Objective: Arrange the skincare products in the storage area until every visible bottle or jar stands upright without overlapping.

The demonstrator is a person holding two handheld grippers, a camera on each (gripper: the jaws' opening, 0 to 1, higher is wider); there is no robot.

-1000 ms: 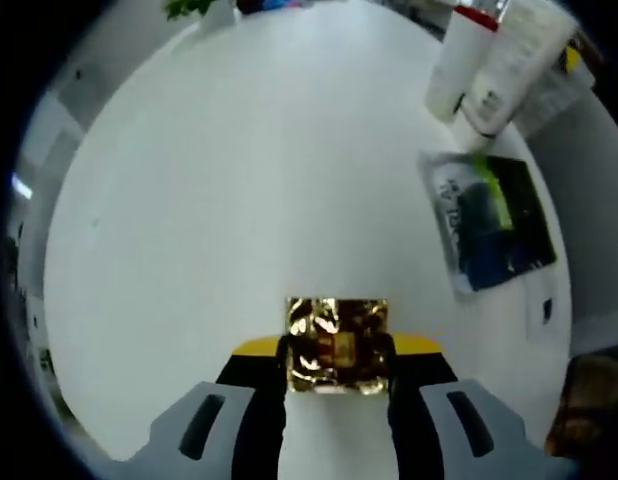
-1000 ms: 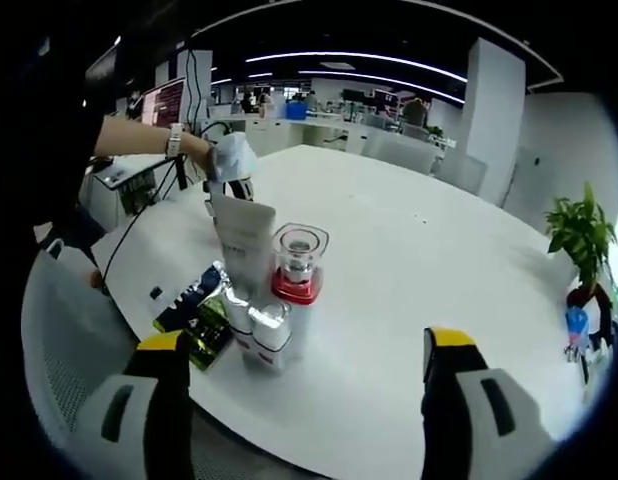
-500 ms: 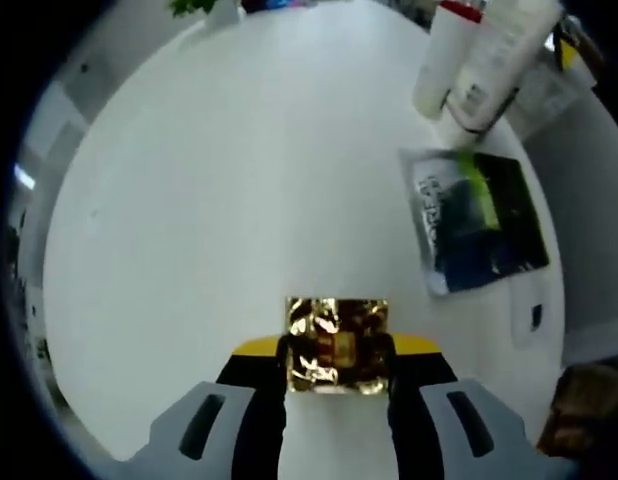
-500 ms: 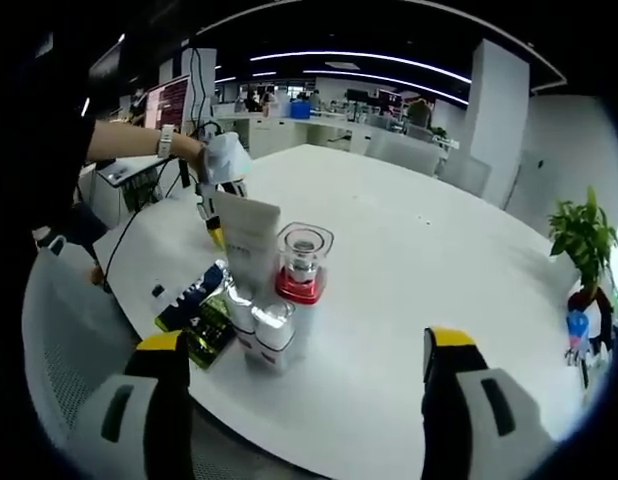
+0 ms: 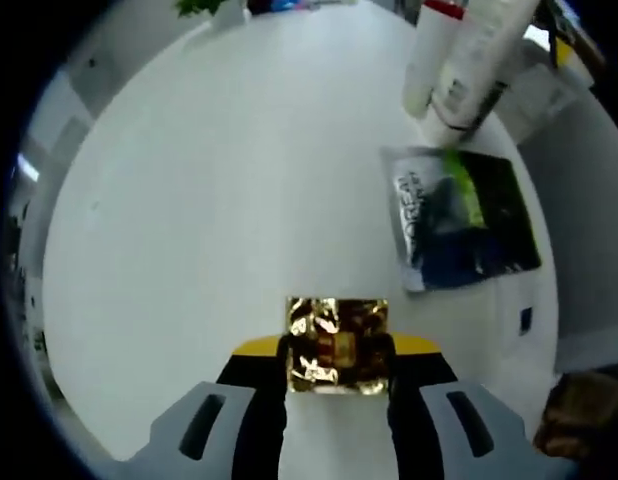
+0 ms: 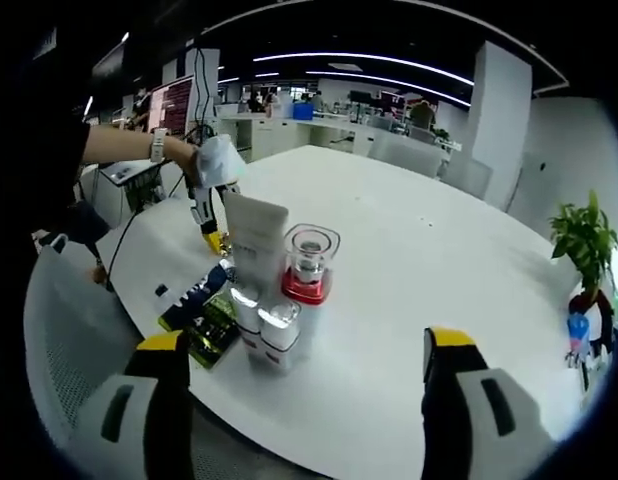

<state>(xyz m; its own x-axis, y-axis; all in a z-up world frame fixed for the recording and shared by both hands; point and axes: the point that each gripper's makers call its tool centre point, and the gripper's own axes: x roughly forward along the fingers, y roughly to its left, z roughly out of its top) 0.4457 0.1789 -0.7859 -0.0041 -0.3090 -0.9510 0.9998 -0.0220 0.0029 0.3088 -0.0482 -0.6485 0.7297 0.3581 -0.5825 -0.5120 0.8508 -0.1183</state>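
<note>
At the bottom centre of the left gripper view, the left hand-held gripper (image 5: 337, 372) is clenched on a crinkled gold foil sachet (image 5: 336, 344), held just above the round white desk (image 5: 219, 200). At the upper right of that frame a flat dark sachet with a green stripe and white lettering (image 5: 459, 215) lies flat on the desk, just below a cluster of white skincare tubes and bottles (image 5: 459, 60) at the frame's top edge.

In the right gripper view, the right hand-held gripper (image 6: 301, 385) stands released, its two yellow-tipped jaws wide apart at the bottom of the frame with nothing between them. Left of centre the same cluster stands upright on the desk: a tall white tube (image 6: 257, 240), a clear-capped bottle with a red collar (image 6: 309, 265) just beside it, and two short white bottles with glossy caps (image 6: 269, 330) in front, touching one another. The dark sachet lies flat at their lower left, near the desk edge. At the upper left of the frame, a person's gloved hand (image 6: 217, 160) holds the left hand-held gripper over the desk behind the tall tube. A potted green plant (image 6: 581, 240) stands at the far right.
</note>
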